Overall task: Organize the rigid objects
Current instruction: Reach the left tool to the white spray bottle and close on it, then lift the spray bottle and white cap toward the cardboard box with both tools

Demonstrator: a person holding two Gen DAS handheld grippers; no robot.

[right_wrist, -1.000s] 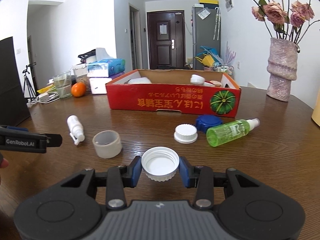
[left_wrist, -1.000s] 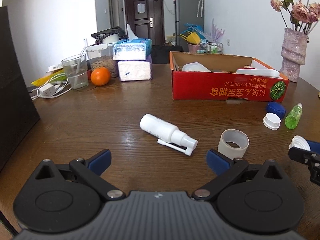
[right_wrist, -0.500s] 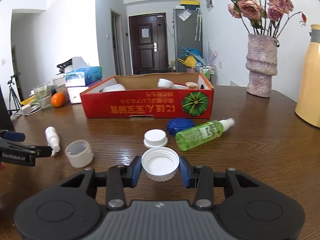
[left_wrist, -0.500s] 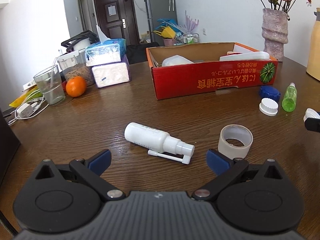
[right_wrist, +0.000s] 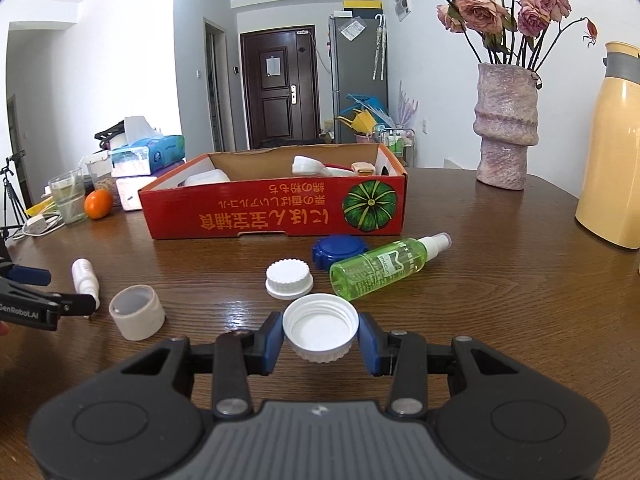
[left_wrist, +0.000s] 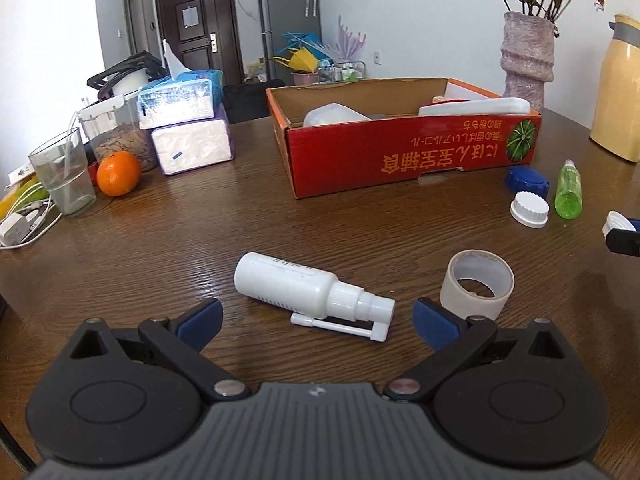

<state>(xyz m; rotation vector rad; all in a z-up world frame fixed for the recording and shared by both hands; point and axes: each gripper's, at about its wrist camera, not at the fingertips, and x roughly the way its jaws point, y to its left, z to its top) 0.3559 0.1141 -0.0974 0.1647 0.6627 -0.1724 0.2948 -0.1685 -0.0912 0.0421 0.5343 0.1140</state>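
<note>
The white plastic screw cap (right_wrist: pixel 320 332) sits open side up between the blue pads (right_wrist: pixel 272 340) of the right claw (right_wrist: pixel 320 338). Both pads press on its sides, so the claw is closed tight around the cap and holds it just above the brown wooden worktop (right_wrist: pixel 500 300).

Only the right view shows this grip well. In the left view just a bit of that cap (left_wrist: pixel 618 222) peeks in at the right edge. The right view also shows the green see-through spray bottle (right_wrist: pixel 384 268) lying on its side, with a round blue lid (right_wrist: pixel 340 250) touching it and a second white ridged cap (right_wrist: pixel 289 279) just beside both. Behind them is the red cardboard box (right_wrist: pixel 276 216) with white things inside.

The left view shows best what lies in front of the left claw (left_wrist: pixel 316 320). A white plastic spray bottle (left_wrist: pixel 304 286) lies on its side there, with its thin nozzle arm folded down. The blue pads (left_wrist: pixel 200 320) stand wide apart, one on each side of the bottle's end, and touch nothing. A pale roll of tape (left_wrist: pixel 476 284) stands near the right pad. This claw tips down toward the worktop.

In the right view the left claw (right_wrist: pixel 44 300) reaches in from the left, with a fingertip (right_wrist: pixel 3 328) at the edge.

Farther back are an orange (left_wrist: pixel 118 173), a glass of water (left_wrist: pixel 64 176), tissue packs (left_wrist: pixel 188 128), a bumpy pink vase (right_wrist: pixel 506 128) with dried roses, and a yellow flask (right_wrist: pixel 612 148).
</note>
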